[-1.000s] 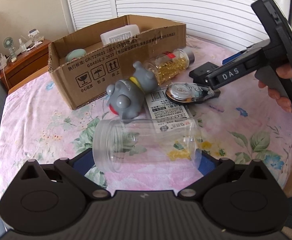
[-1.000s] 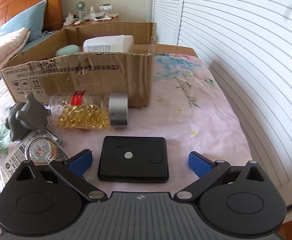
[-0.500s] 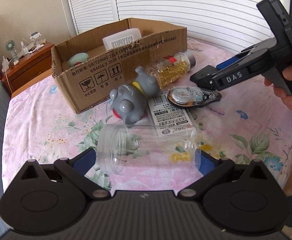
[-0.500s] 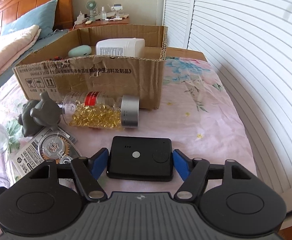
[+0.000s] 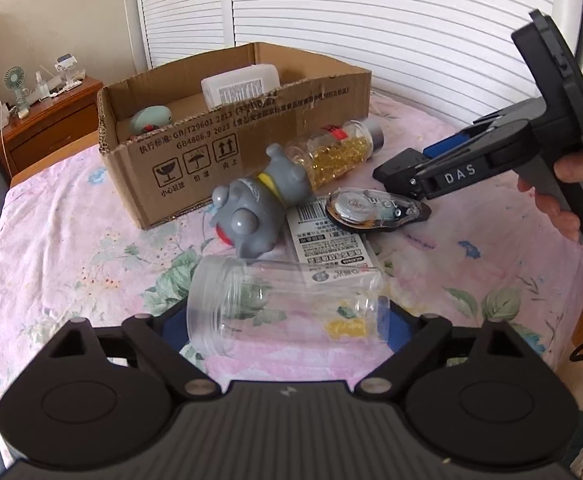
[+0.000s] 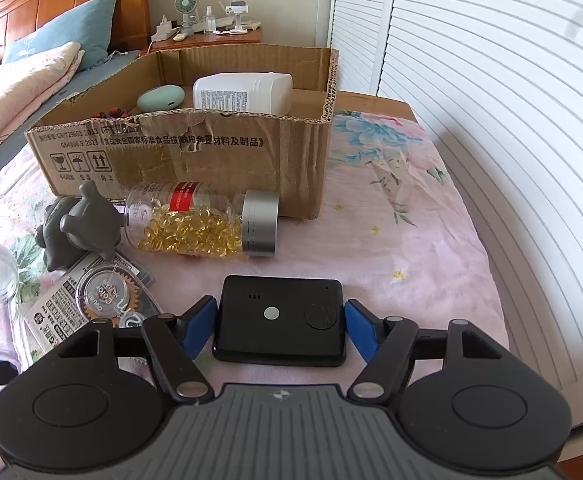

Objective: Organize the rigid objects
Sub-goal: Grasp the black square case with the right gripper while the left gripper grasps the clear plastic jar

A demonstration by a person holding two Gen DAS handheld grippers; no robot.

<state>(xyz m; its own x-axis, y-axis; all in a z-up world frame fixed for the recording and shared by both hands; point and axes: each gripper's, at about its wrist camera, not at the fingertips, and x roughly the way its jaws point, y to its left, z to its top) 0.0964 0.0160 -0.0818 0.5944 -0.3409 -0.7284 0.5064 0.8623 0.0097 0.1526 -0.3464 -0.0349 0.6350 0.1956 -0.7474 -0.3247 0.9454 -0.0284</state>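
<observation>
Between the right tongs [image 6: 278, 326] sits the black device [image 6: 279, 322], flat on the bed [image 6: 411, 240]: a second ago the pads stood wide, now they have closed in and pinch its two short sides, so it looks ready to lift toward the box [image 6: 195, 148] beyond. The left tongs [image 5: 287, 326] are closing on the clear jar [image 5: 287, 308] lying crosswise between them, its ends at the pads. Ahead lie the toy [image 5: 259, 208] and pill bottle [image 5: 335, 152].
</observation>
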